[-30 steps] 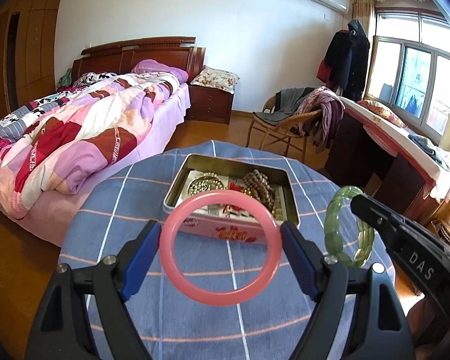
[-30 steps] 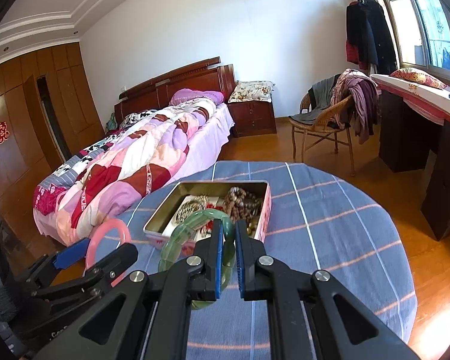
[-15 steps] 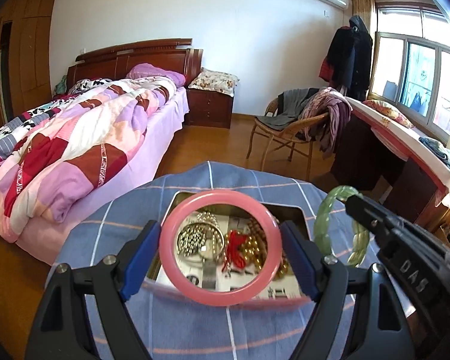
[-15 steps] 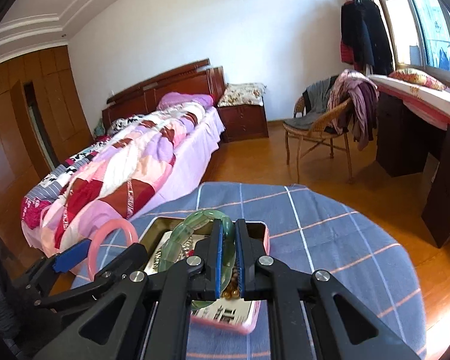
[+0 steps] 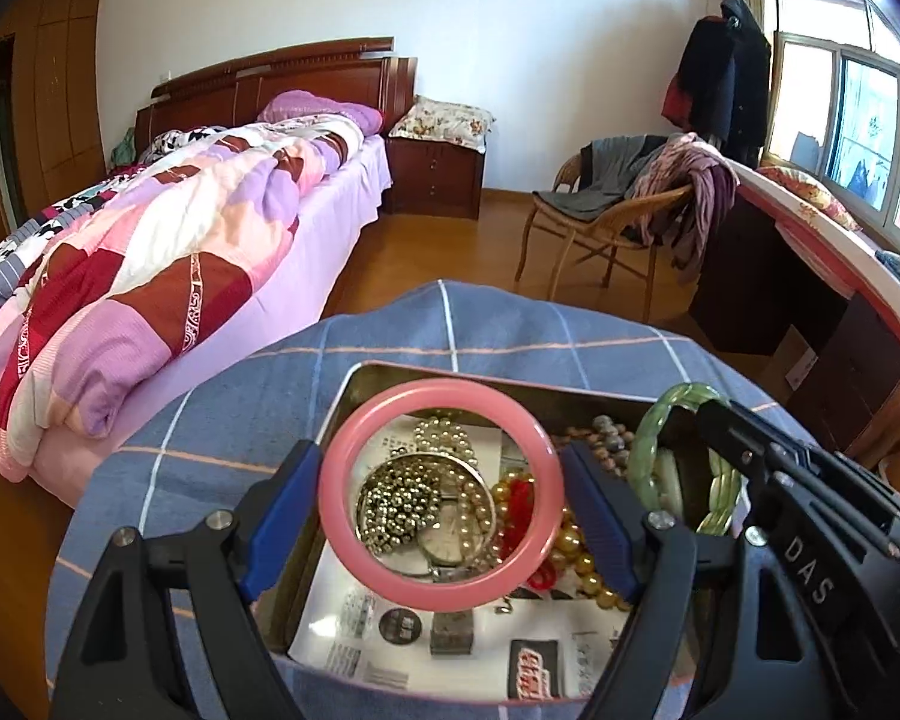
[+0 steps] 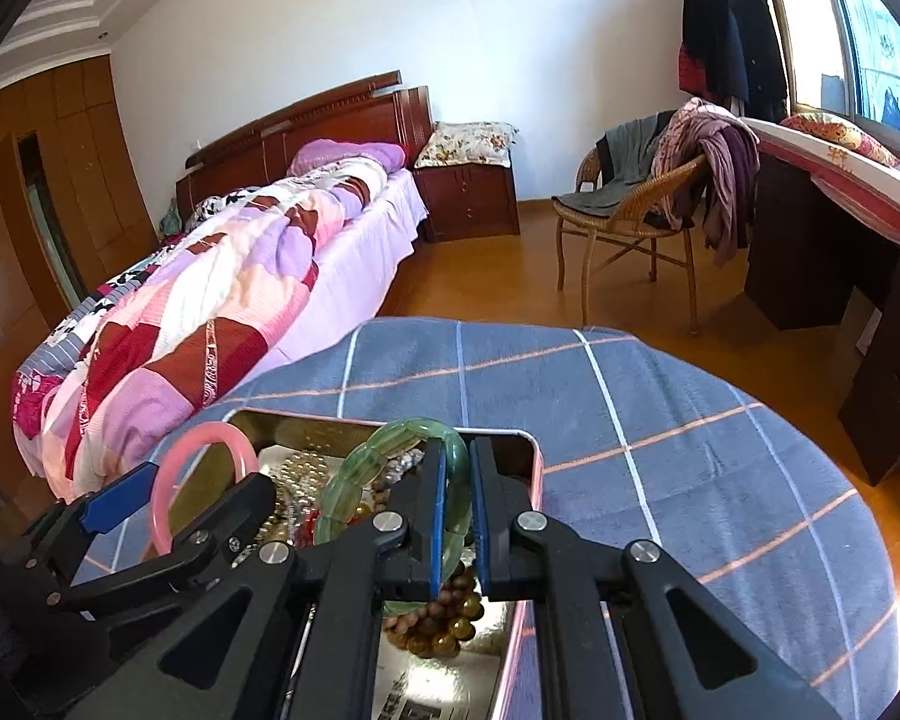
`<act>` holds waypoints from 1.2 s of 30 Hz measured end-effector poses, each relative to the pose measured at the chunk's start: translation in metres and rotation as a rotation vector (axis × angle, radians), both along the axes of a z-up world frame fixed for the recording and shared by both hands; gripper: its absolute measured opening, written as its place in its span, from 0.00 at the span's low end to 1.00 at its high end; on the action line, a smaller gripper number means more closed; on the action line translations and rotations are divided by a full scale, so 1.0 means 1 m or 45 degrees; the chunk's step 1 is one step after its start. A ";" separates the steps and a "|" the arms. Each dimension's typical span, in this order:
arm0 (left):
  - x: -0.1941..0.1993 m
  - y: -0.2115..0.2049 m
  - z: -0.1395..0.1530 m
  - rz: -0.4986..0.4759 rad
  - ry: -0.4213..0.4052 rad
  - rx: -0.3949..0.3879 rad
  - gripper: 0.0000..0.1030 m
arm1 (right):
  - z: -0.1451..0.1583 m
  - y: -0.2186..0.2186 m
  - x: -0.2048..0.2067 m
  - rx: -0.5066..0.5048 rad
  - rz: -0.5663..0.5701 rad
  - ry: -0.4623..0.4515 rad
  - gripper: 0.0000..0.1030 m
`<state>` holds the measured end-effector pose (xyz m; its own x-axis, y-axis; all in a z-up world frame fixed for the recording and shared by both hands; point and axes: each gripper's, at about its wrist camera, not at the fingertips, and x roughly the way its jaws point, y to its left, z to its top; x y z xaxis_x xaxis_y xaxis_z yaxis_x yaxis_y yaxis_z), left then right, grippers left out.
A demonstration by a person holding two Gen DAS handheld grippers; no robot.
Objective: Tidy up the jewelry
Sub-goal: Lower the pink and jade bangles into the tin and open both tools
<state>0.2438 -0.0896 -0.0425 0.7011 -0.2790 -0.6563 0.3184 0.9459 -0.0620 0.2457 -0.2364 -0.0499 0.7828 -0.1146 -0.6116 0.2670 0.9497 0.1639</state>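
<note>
Pink bangle [image 5: 441,487], smooth and glossy, one piece: clamped across its full width between the blue pads of the left gripper [image 5: 441,495], whose jaws stand wide on the ring's outer rim. It is held above the open tin [image 5: 354,387], over the tin's left half.

Green bangle [image 6: 399,483], translucent, segmented, one piece: pinched through its band by the right gripper [image 6: 456,516], jaws pressed nearly together on it. It hangs over the tin's right half, beside the pink one and apart from it.

Tin, rectangular, metal inside with a pink outer wall: sits on the blue checked cloth [image 6: 660,420] of a round table, toward its left near edge. Contents visible through and around the pink ring:
- cluster of small silver beads [image 5: 405,501]
- wristwatch [image 5: 450,534]
- pearl strand [image 5: 444,435]
- red piece [image 5: 519,498]
- golden beads [image 5: 579,552]
- brown wooden beads [image 6: 444,618] near the tin's right wall
- printed paper [image 5: 390,642] lining the bottom

Surroundings: bed [image 5: 150,240] with a patchwork quilt beyond the table's left edge; wicker chair [image 5: 606,222] draped with clothes beyond its far edge.
</note>
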 end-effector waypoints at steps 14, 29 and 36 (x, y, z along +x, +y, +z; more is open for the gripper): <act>0.011 -0.013 -0.033 -0.001 0.065 0.093 0.80 | -0.029 0.000 0.015 -0.035 0.028 0.046 0.07; 0.012 -0.021 -0.036 0.027 0.077 0.162 0.88 | -0.027 0.002 0.008 0.022 0.110 -0.032 0.40; 0.008 -0.017 -0.034 0.067 0.143 0.138 0.95 | -0.003 -0.001 -0.017 -0.029 0.016 -0.219 0.66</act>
